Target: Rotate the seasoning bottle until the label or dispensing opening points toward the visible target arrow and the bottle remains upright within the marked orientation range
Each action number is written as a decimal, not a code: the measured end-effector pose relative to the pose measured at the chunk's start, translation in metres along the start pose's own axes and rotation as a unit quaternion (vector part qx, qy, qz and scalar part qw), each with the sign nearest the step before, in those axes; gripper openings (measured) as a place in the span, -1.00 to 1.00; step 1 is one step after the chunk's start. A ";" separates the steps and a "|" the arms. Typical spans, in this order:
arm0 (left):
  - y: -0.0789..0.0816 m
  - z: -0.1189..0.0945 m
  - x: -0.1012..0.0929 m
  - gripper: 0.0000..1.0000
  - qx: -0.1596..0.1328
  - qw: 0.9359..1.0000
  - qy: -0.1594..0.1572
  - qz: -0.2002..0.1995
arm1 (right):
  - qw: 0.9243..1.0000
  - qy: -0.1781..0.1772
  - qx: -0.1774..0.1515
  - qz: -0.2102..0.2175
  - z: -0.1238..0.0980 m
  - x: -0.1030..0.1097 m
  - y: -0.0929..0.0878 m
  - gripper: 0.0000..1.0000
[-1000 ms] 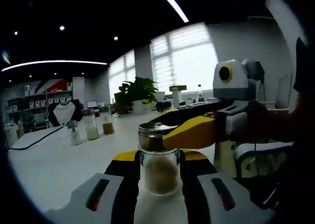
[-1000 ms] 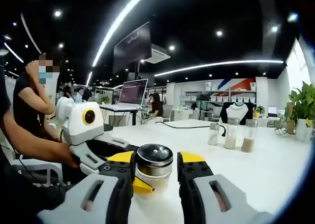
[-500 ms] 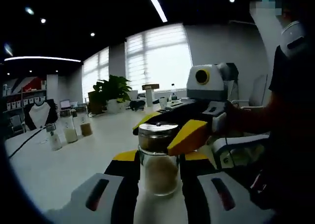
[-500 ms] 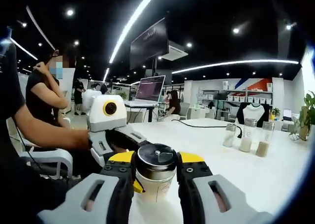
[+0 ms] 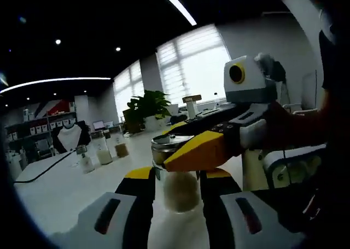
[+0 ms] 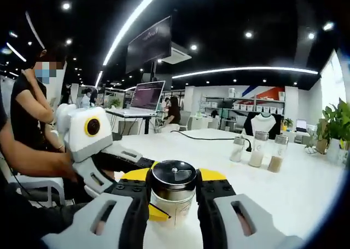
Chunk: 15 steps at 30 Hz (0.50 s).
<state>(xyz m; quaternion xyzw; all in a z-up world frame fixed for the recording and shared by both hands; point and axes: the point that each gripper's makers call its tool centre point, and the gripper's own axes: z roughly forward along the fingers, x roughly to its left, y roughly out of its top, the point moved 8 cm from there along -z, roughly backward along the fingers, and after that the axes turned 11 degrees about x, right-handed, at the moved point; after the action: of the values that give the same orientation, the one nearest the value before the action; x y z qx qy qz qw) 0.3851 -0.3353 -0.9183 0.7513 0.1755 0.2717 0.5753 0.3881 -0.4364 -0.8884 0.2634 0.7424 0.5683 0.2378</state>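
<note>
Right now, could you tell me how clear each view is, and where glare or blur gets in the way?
Left gripper view: the window is blown out white, and the seasoning bottle and the right gripper are softly blurred. Right gripper view: sharper, with the bottle's dark lid crisp between the jaws and ceiling light strips bright. Both views bend straight lines towards their edges.

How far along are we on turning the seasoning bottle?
Done: the seasoning bottle is gripped and upright on the white table. In hand: the left gripper clamps its glass body and the right gripper closes around its lid for the twist. Left: I can see no target arrow or label, so alignment cannot be confirmed; then release.
</note>
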 end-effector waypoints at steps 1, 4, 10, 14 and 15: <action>-0.002 0.001 -0.001 -0.28 -0.004 1.000 0.017 -0.010 | 1.000 0.001 -0.002 0.017 0.000 0.001 0.000 -0.41; -0.004 0.004 -0.005 -0.28 0.006 0.998 0.057 -0.026 | 1.000 -0.017 0.002 0.005 0.001 0.002 0.000 -0.41; -0.010 0.013 -0.009 -0.27 0.011 0.989 0.112 -0.100 | 0.999 -0.037 -0.003 0.025 0.001 0.006 0.002 -0.41; -0.011 0.015 -0.011 -0.27 0.017 0.987 0.137 -0.086 | 0.998 -0.043 0.003 0.039 0.002 0.007 0.002 -0.41; -0.009 0.013 -0.010 -0.27 0.017 0.987 0.133 -0.094 | 0.999 -0.035 0.001 0.037 0.001 0.007 0.003 -0.41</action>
<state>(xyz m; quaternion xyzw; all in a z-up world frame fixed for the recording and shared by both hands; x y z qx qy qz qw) 0.3854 -0.3483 -0.9318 0.6985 0.3245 0.3106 0.5571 0.3841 -0.4309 -0.8858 0.3107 0.7237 0.5666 0.2423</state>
